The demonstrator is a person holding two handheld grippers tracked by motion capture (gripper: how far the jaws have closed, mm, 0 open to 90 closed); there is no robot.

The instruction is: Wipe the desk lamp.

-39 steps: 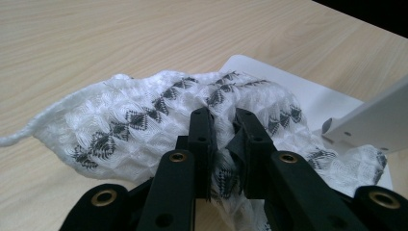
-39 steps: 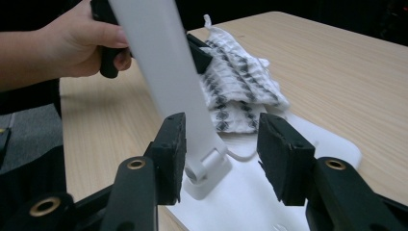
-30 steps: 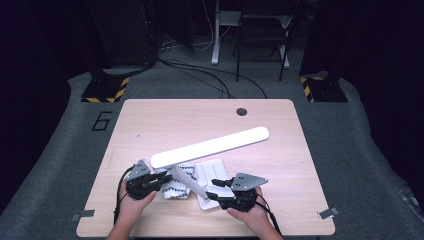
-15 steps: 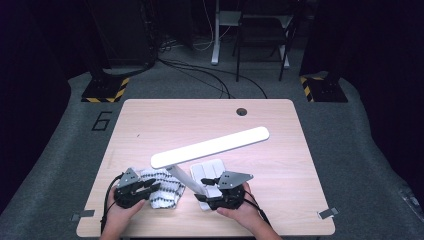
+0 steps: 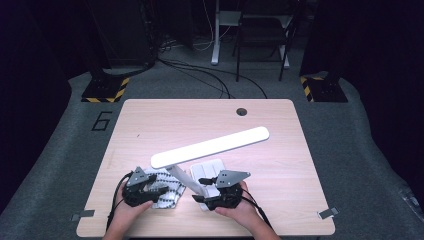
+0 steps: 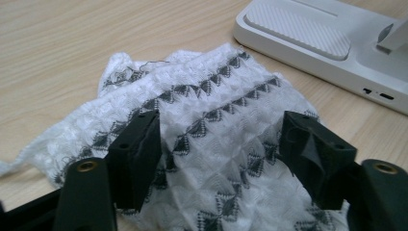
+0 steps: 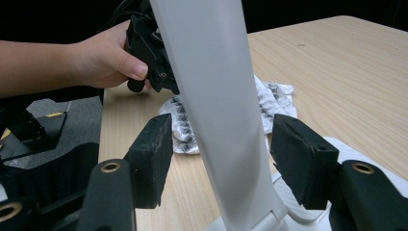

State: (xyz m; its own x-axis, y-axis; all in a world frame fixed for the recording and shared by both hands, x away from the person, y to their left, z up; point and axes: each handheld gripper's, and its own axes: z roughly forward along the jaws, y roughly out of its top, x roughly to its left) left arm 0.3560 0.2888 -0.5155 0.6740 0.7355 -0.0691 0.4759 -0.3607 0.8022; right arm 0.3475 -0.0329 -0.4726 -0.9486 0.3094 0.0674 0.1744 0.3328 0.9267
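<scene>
Where the white lamp (image 5: 210, 150) stands near the front edge of the table (image 5: 280, 200), its sloping stem (image 7: 216, 106) rises between the fingers of the right gripper (image 7: 219, 159), which stand apart on either side of it without pressing; they have just been opening. The lamp's flat base (image 6: 332, 43) lies just beside the cloth (image 6: 211, 134), a crumpled white piece with dark zigzag bands, and its long head (image 5: 215, 146) slants over the middle of the table. The left gripper (image 6: 219, 154) sits over the cloth with its 2 fingers spread wide, the fabric bunched between them but not pinched; these too have just been opening. From the right gripper view the stem blocks the middle of the scene, with the cloth partly behind it and the person's left hand (image 7: 103, 60) farther back.

The table is pale wood with a round cable hole (image 5: 242, 111) near its far edge. It stands on grey carpet (image 5: 360, 150) marked with a 6 (image 5: 102, 120). Beyond it, in a dark room, are cables, 2 bases with yellow-black stripes (image 5: 105, 92), and metal legs.
</scene>
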